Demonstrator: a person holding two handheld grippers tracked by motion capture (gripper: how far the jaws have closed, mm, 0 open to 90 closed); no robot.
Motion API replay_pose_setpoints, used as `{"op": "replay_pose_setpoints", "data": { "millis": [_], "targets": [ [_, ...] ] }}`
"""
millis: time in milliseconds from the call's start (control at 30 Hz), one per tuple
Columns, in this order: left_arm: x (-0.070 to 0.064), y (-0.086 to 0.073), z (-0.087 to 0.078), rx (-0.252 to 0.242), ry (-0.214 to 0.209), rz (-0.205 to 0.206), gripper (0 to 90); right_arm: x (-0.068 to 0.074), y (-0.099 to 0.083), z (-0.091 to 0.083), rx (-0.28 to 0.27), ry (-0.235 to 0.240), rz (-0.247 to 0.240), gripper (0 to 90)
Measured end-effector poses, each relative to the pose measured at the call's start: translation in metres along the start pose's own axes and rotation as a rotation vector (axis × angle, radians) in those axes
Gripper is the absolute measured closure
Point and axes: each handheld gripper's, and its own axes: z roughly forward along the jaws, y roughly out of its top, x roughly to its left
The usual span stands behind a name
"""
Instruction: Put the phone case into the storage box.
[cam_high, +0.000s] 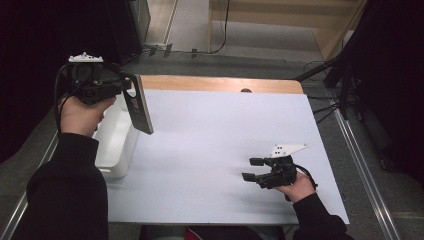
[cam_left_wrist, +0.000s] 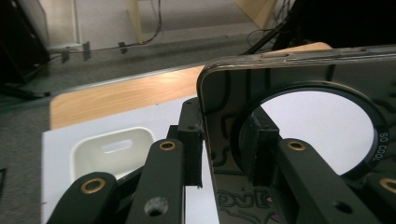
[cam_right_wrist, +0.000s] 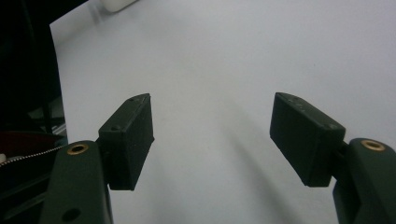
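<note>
The letters "SO COOL", turned on their side, are printed on the black ring (cam_left_wrist: 379, 144) of the phone case (cam_left_wrist: 299, 74).

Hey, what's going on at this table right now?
A person is working with a tool in each hand. The left tool is clamped on a flat phone case with a round camera cutout, holding it in the air beside the white bin at the table's left edge. The right tool rests low over the white table with its jaws open and nothing between them.
</note>
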Motion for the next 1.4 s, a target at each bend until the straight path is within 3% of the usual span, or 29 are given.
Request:
{"op": "replay_pose_setpoints", "data": {
  "millis": [200, 833, 1067, 1400],
  "targets": [
    [0.007, 0.008, -0.007, -0.018, -0.001, -0.016, 71.8, 0.000, 0.000, 0.000, 0.000, -0.003, -0.004, 29.1],
    [0.034, 0.018, -0.013, -0.031, 0.076, -0.052, 71.8, 0.000, -0.001, -0.002, -0.003, -0.013, -0.004, 29.2],
    [0.045, 0.021, -0.010, -0.035, 0.132, -0.063, 71.8, 0.002, -0.001, -0.004, -0.012, -0.018, -0.003, 29.2],
    [0.057, 0.024, -0.001, -0.024, 0.168, -0.077, 71.9, 0.002, -0.003, -0.003, -0.011, -0.017, -0.002, 29.1]
  ]
}}
